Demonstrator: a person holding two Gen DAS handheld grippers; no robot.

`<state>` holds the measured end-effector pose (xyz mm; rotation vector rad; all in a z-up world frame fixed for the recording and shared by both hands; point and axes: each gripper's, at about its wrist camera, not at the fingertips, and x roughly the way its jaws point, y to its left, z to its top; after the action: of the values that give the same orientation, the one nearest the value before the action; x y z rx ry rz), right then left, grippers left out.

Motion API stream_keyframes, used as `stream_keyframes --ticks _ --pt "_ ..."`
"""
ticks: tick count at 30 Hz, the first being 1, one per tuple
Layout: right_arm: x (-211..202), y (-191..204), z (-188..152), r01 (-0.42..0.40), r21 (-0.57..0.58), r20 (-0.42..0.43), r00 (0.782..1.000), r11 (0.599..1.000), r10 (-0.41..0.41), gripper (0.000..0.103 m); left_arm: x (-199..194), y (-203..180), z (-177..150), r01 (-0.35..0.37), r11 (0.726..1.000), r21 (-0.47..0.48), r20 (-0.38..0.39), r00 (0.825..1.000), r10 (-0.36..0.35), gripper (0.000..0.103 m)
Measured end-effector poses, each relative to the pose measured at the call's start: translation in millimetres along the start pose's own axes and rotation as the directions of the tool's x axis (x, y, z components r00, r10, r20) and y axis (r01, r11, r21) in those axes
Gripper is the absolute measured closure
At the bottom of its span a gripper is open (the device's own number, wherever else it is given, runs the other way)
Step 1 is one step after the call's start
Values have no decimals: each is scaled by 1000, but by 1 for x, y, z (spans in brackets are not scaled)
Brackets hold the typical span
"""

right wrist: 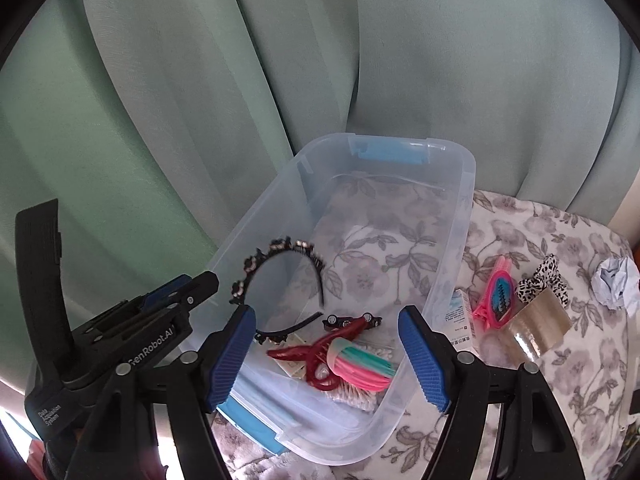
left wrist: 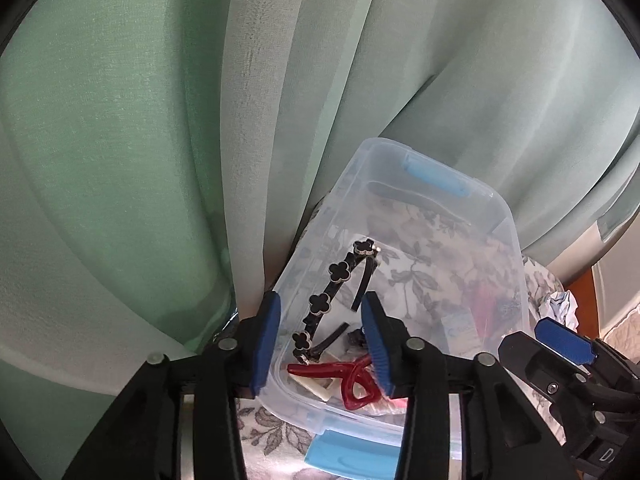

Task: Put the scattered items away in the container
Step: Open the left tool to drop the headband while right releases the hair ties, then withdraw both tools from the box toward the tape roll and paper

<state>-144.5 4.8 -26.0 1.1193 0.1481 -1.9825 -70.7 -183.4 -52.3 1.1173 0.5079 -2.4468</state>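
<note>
Floral blanket (right wrist: 520,364) — bearing the clear bin (right wrist: 456,248), pink clip (right wrist: 494,300), tape roll (right wrist: 540,330).

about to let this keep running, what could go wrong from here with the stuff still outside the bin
1. The pink clip, spotted bow and tape roll lie bunched together; a grab at one could nudge the others.
2. The small box leans against the bin wall, so it may slide or tip when touched.
3. The headband stands propped inside the bin; a dropped item could catch on it.
</note>
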Motion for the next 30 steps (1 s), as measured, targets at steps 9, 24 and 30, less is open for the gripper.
stream_keyframes --ticks 9,24,30 --pt "0 -6 -6 9 24 -17 1000 1000 -8 25 -1 -13 7 7 1000 -3 -15 1000 -7 38" --pt "-29 -22 -22 13 83 39 999 996 -16 3 -39 -23 -2 -27 999 21 27 999 26 14" --pt "-45 -31 -28 3 106 77 997 994 -11 0 -50 -34 -9 -33 999 30 49 998 32 14"
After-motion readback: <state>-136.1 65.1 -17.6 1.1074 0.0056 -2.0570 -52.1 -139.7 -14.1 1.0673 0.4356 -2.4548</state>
